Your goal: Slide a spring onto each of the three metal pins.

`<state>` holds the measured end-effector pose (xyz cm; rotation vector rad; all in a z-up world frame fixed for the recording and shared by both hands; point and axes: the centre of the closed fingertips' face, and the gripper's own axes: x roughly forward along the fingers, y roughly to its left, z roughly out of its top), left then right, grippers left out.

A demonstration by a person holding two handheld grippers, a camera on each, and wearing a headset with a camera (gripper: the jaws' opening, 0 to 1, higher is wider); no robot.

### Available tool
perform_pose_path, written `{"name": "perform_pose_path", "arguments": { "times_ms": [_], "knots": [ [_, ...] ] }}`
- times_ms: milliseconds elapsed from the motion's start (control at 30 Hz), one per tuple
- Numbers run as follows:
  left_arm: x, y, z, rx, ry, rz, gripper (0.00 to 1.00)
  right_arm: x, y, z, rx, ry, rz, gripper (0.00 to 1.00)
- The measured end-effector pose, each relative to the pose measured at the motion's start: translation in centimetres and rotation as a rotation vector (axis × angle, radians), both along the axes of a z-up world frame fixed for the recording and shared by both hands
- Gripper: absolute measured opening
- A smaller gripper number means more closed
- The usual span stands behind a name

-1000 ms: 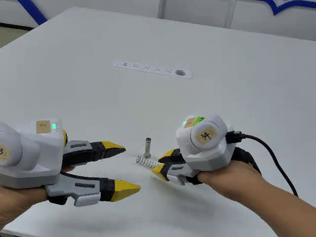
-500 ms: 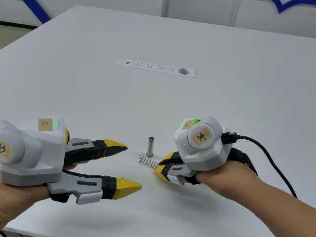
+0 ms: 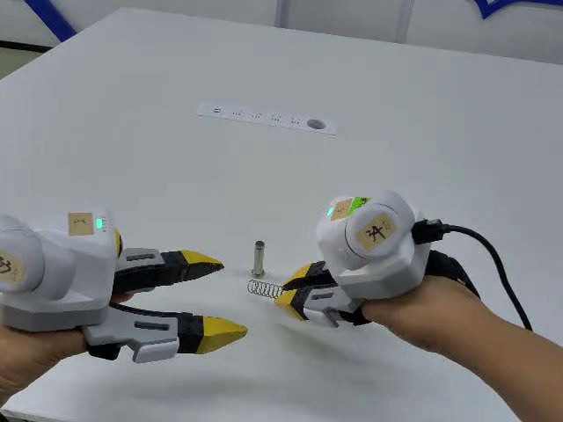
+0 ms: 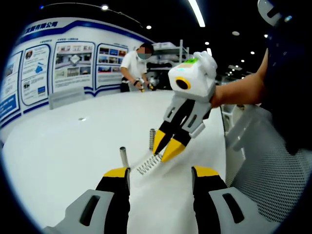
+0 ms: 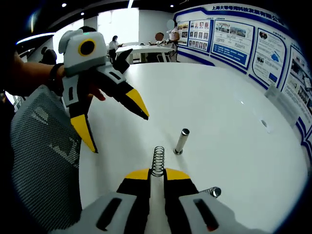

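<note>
Quick progress check from my end: nothing is threaded yet. My right gripper point(image 3: 288, 297), the white one with black, yellow-tipped jaws, is pinched narrow on one end of a small coiled steel-wire spring point(image 3: 264, 289). The rest of the coil looks to be lying on the white table point(image 3: 158, 176), pointing toward my left gripper point(image 3: 230, 296). The spring sits just on my side of the short silver metal pin point(image 3: 259, 258) that stands upright, close to it but apart as far as I can tell. That pin is bare, no coil on it. In the left gripper view there's a second silver pin point(image 4: 152, 138) beyond the upright pin, behind the right gripper's tips, and it looks bare too. So I count two pins and one spring for sure. The left gripper hangs to the left of the upright pin with its jaws spread wide and nothing in them. Well past the upright pin lies a flat white power strip point(image 3: 264, 117), out of the way. My read: we're on spring one of three, at the pick-up stage. What's left is lifting it, lining its open end over the top of the upright pin and sliding it down, then two more rounds. The coil is thin and bouncy, so I'd guess it could flick out of the pinch if tilted carelessly.
</note>
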<state>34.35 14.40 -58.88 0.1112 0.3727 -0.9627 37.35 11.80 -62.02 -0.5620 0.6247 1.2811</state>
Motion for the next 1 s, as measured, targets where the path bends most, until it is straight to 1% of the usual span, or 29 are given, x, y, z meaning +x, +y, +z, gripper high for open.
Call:
{"name": "perform_pose_path", "arguments": {
  "times_ms": [67,133,200,233,300,333,467,500,533,600,667,733,867,900,1000],
  "knots": [
    [0.0,-0.2,-0.1,0.007,-0.007,-0.012,0.51,-0.6,-0.1,0.7,-0.001,-0.002,0.017,0.11],
    [-0.1,-0.5,-0.1,0.018,-0.016,-0.027,0.5,-1.3,-0.1,1.1,-0.009,0.011,0.036,0.11],
    [-0.2,-0.6,-0.3,0.039,-0.026,-0.044,0.48,-2.0,-0.1,1.7,-0.014,0.017,0.058,0.11],
    [-0.3,-0.7,-0.3,0.051,-0.035,-0.056,0.47,-2.6,-0.1,1.8,-0.026,0.031,0.079,0.11],
    [-0.3,-0.8,-0.3,0.06,-0.045,-0.07,0.44,-3.0,-0.1,2.2,-0.028,0.016,0.092,0.11],
    [-0.4,-0.9,-0.3,0.068,-0.052,-0.079,0.43,-3.4,-0.1,2.4,-0.038,0.019,0.107,0.11],
    [-0.6,-1.1,-0.3,0.092,-0.07,-0.105,0.37,-4.1,0.1,3.1,-0.044,0.021,0.133,0.11],
    [-0.7,-1.2,-0.3,0.102,-0.081,-0.115,0.35,-4.3,0.2,3.4,-0.043,0.017,0.139,0.11],
    [-0.7,-1.2,-0.4,0.109,-0.085,-0.12,0.34,-4.4,0.2,3.5,-0.043,0.018,0.143,0.11],
    [-0.9,-1.4,-0.5,0.124,-0.095,-0.139,0.3,-4.7,0.4,3.8,-0.04,0.029,0.152,0.11],
    [-1.0,-1.6,-0.5,0.144,-0.112,-0.157,0.26,-4.8,0.4,3.8,-0.044,0.034,0.155,0.11],
    [-1.1,-1.8,-0.6,0.153,-0.121,-0.171,0.21,-4.9,0.4,3.9,-0.048,0.038,0.157,0.11],
    [-1.3,-2.0,-0.6,0.163,-0.127,-0.185,0.13,-5.1,0.3,4.1,-0.051,0.047,0.157,0.11],
    [-1.3,-2.0,-0.6,0.167,-0.129,-0.187,0.13,-5.2,0.3,4.3,-0.048,0.047,0.157,0.11],
    [-1.3,-2.1,-0.5,0.158,-0.127,-0.187,0.12,-5.3,0.6,4.9,-0.028,0.04,0.155,0.11]
  ]
}}
